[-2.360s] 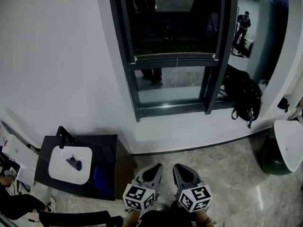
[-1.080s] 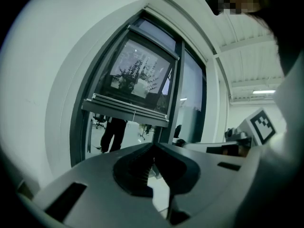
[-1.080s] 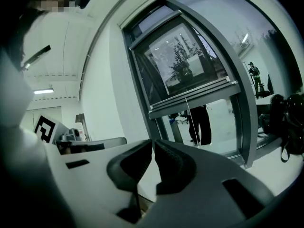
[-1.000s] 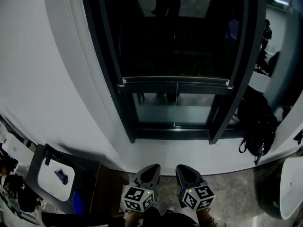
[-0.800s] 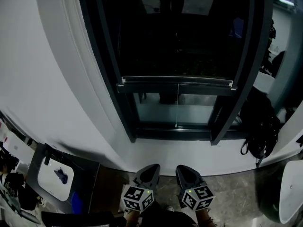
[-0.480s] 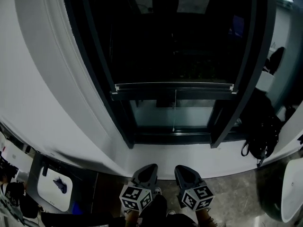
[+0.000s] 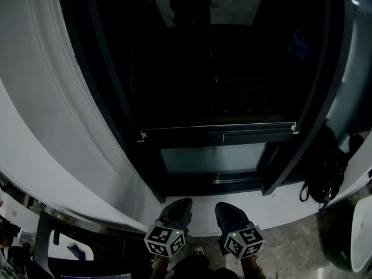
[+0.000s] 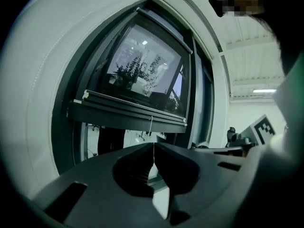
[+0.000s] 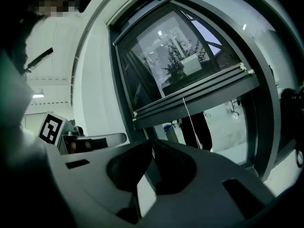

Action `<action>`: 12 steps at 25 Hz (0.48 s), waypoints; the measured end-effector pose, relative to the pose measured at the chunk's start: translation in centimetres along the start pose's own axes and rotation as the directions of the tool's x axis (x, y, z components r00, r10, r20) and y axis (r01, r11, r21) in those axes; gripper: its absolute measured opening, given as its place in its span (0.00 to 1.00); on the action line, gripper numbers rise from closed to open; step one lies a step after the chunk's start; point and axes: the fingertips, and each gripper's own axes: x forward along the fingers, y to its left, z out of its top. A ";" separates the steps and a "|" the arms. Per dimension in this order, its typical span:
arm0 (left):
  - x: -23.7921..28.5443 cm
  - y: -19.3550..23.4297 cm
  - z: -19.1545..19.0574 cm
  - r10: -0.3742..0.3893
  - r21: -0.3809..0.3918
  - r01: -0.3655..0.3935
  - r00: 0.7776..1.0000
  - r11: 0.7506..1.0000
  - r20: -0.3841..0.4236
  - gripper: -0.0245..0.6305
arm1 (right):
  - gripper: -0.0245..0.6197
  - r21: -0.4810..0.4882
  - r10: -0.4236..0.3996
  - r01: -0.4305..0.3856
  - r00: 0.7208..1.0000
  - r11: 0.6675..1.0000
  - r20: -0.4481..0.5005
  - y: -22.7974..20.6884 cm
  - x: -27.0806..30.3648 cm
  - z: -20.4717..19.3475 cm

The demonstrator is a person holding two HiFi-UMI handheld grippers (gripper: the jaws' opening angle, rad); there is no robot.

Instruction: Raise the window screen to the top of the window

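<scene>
The dark-framed window (image 7: 215,68) fills the head view. The screen's bottom bar (image 7: 218,131) runs across its lower part, with clear glass (image 7: 212,157) below it. A thin white pull cord (image 7: 218,173) hangs from the bar's middle. My left gripper (image 7: 176,208) and right gripper (image 7: 228,209) sit side by side low in front of the sill, both shut and holding nothing. In the left gripper view the bar (image 8: 128,109) and cord (image 8: 151,123) lie above the left gripper (image 8: 153,145). In the right gripper view the bar (image 9: 194,94) and cord (image 9: 186,115) stand beyond the right gripper (image 9: 152,144).
A white wall (image 7: 52,115) flanks the window on the left. A black backpack (image 7: 325,176) leans by the window's right foot. A white basin in a dark counter (image 7: 70,250) shows at bottom left, and a white rounded object (image 7: 363,243) at bottom right.
The view has closed in on the window, which now looms larger and darker. The screen's bar sits lower in the picture. Both grippers stay shut and low.
</scene>
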 end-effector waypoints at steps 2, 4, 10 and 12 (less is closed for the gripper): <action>1.0 1.2 0.5 -0.028 0.014 0.028 1.000 1.000 -0.014 0.04 | 0.08 -0.014 0.006 -0.006 1.000 1.000 -0.007 0.1 1.4 0.3; 2.0 2.4 1.1 -0.048 0.049 0.049 0.998 0.998 -0.028 0.04 | 0.08 -0.051 0.021 -0.023 0.999 0.998 -0.026 0.5 2.6 0.3; 4.9 6.7 4.3 -0.054 0.192 0.059 0.998 0.980 -0.030 0.04 | 0.08 -0.123 0.027 -0.035 0.997 0.992 -0.070 0.2 4.5 0.9; 6.0 7.6 5.6 -0.057 0.231 0.061 0.998 0.971 -0.024 0.04 | 0.08 -0.148 0.016 -0.026 0.997 0.989 -0.069 -0.6 4.9 1.9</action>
